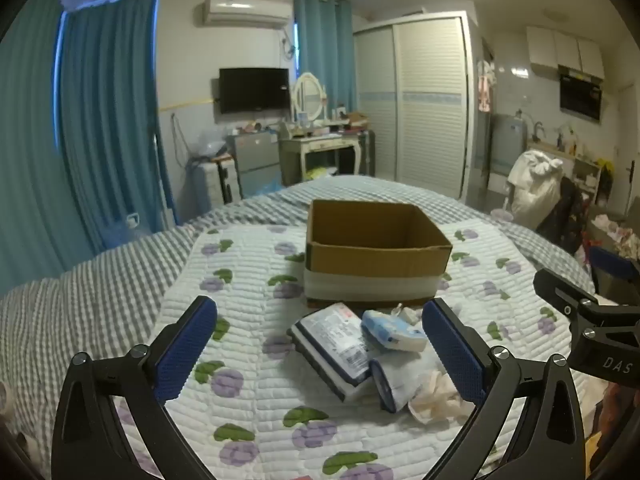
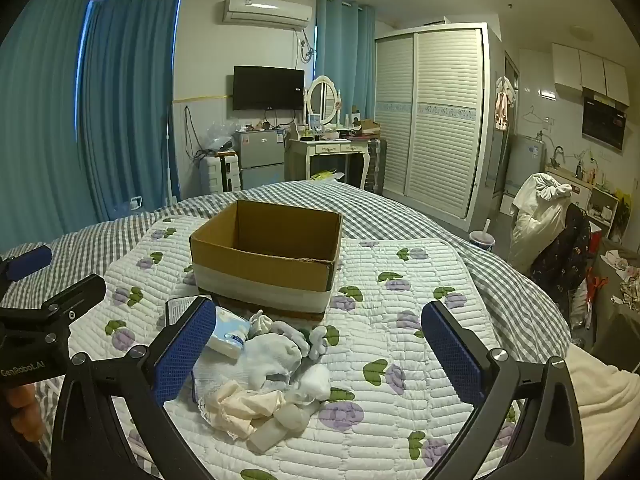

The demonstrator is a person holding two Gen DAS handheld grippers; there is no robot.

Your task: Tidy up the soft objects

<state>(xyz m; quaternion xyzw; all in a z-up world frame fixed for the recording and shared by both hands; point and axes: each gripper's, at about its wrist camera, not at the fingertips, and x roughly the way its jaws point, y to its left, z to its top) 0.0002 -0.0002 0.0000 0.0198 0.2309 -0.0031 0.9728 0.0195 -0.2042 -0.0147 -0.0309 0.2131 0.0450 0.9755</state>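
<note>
Cardboard box (image 1: 376, 256) sits mid-frame on the bed (image 1: 100, 288), soft stuff pile (image 2: 264, 372) just below it. Left hand-held gripper (image 1: 320, 344) and right hand-held gripper (image 2: 320, 344) both gape wide, holding nothing.

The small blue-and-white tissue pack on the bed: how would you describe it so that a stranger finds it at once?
Find the open cardboard box on the flowered quilt. Just in front of it lies a pile of soft items; the tissue pack sits at the pile's box-side edge. Unlike the limp socks and cloths beside it, it is a neat, plump rectangular packet.
</note>
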